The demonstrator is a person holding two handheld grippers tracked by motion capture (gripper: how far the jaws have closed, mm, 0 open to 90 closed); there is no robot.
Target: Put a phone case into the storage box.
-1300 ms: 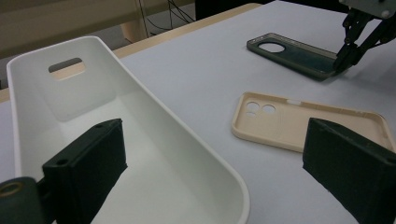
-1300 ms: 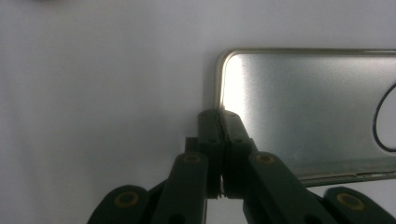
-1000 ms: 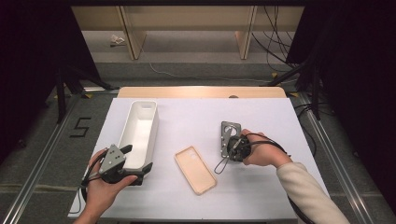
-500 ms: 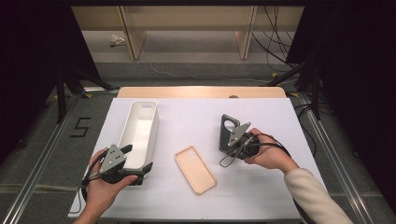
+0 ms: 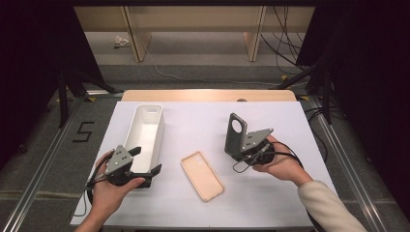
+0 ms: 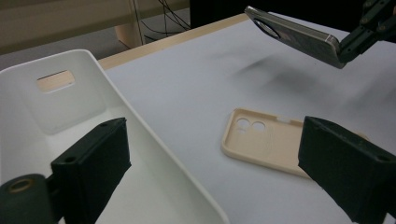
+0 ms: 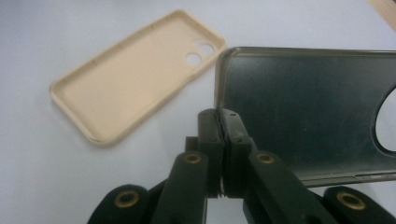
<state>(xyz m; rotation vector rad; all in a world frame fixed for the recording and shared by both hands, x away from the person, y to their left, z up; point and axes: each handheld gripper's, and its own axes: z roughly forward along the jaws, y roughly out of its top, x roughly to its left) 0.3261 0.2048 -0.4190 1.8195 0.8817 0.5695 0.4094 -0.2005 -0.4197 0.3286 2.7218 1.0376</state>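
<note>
A dark grey rectangular phone case [image 5: 236,134] is held clenched by the right hand-held gripper [image 5: 241,151], raised above the worktop [image 5: 290,125], right of a beige phone case [image 5: 202,175]. The left hand-held gripper [image 5: 145,162] is spread wide over a white plastic bin's [image 5: 145,133] near end. A "5" is marked on the floor.

Each hand-held gripper is black, with blocky matte jaws on arms pinned by brass-coloured rivets. The left hand-held gripper [image 5: 145,166] carries a grey three-cornered plate dotted with small screws, and so does the right hand-held gripper [image 5: 231,150]. Thin black cables loop from both. The person's right arm wears a cream sleeve [image 5: 325,208]; the left forearm is bare.
</note>
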